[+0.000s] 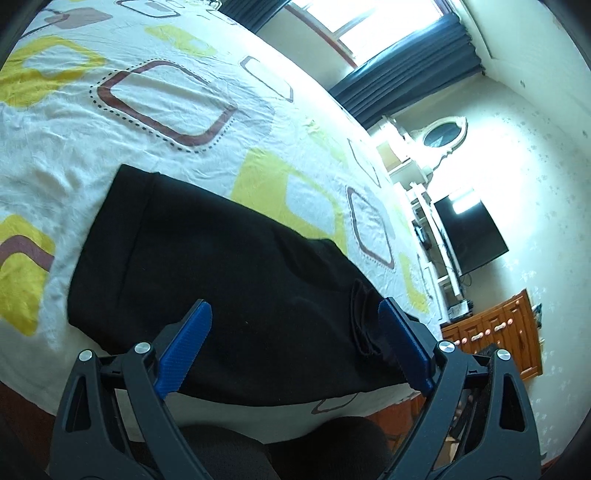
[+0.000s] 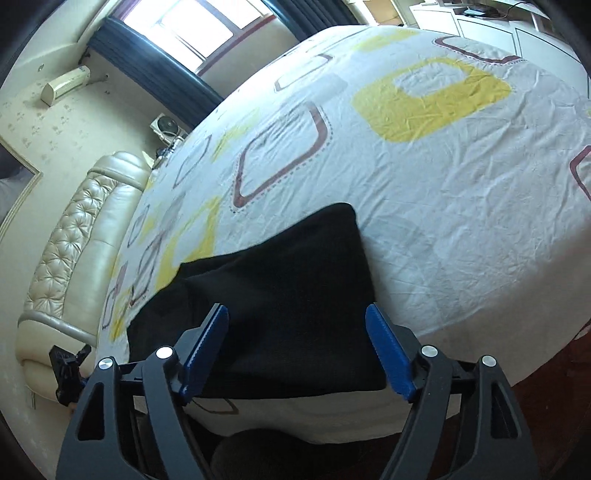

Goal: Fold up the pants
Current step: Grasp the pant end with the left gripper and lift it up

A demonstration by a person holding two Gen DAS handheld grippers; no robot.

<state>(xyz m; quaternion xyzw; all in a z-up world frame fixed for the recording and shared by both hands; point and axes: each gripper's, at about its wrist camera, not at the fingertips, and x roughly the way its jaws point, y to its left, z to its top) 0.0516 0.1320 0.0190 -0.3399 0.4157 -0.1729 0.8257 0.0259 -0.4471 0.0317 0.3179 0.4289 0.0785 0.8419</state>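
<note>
Black pants lie folded into a flat rectangle on the bed's patterned sheet, near its front edge. In the left wrist view my left gripper hovers above them, jaws wide, blue pads clear of the cloth; a bunched fold of fabric lies just inside the right pad. The right wrist view shows the same pants from the other end. Above them my right gripper stands open with nothing between its pads. The other gripper's black body shows at the left edge.
The white sheet with yellow and brown squares stretches far beyond the pants. A padded cream headboard is at the left, a dark television and an orange wooden cabinet at the right, and a curtained window behind the bed.
</note>
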